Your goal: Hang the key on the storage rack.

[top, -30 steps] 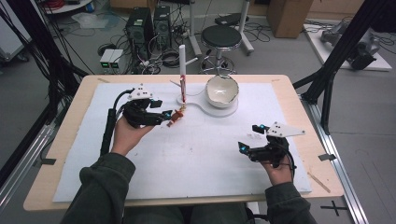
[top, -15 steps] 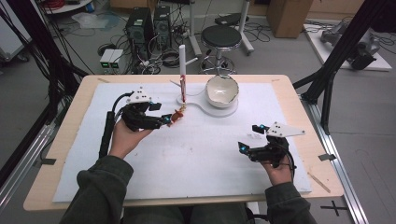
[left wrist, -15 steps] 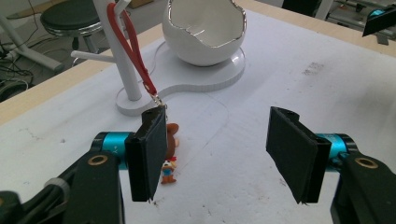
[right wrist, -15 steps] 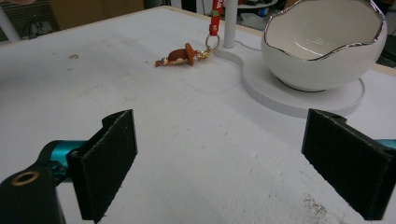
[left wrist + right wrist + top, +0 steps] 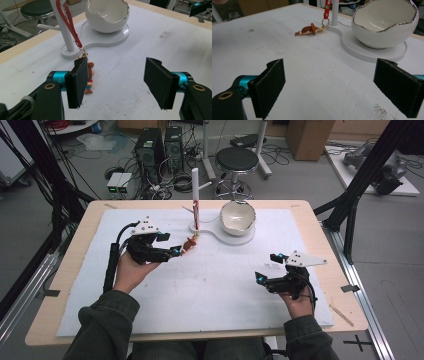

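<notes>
Left gripper (image 5: 120,82) jaws, just opening, stand wide with the figurine charm (image 5: 89,77) loose beside one; right gripper (image 5: 332,87) open, empty; we judge release done, withdrawal next.

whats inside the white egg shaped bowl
The white bowl shows only its bare inner wall; its floor is hidden behind the near rim, so contents there cannot be ruled out.

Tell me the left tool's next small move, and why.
Probably back the left tool away from the charm. Its jaws have just been opening and stand wide, the charm lies on the table beside one pad, and its red strap hangs on the stand.
</notes>
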